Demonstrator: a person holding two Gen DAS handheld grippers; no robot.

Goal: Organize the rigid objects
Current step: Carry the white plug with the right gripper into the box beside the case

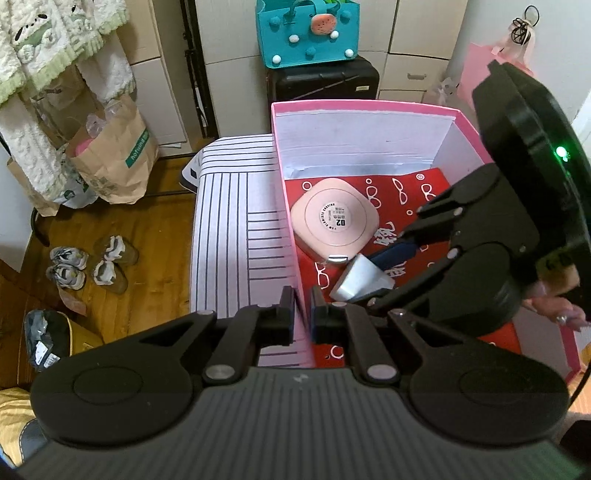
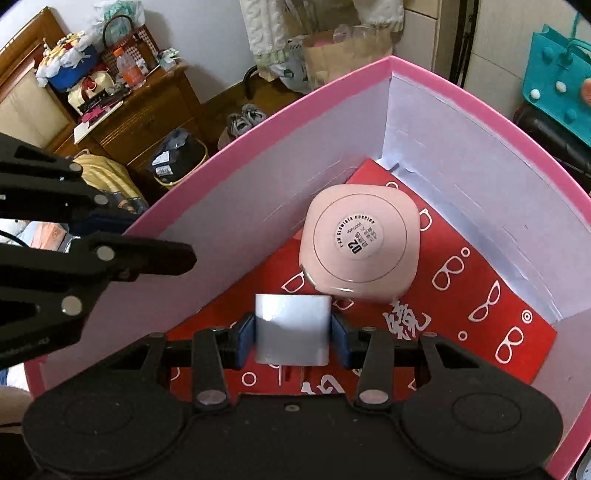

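A pink box (image 1: 284,192) with white inner walls stands on a striped surface. On its floor lies a red sheet (image 2: 480,295) printed with white glasses, and on that a round-cornered pink case (image 1: 334,218) with a "02" label, also in the right wrist view (image 2: 360,243). My right gripper (image 2: 292,334) is shut on a small white block (image 2: 291,328) low inside the box, just in front of the pink case. The block also shows in the left wrist view (image 1: 360,280). My left gripper (image 1: 302,314) is shut on the box's left wall.
A striped cloth surface (image 1: 229,236) lies left of the box. A black suitcase (image 1: 325,79) with a teal bag (image 1: 308,31) stands behind it. Paper bags (image 1: 110,155) and shoes (image 1: 88,264) sit on the wooden floor at left.
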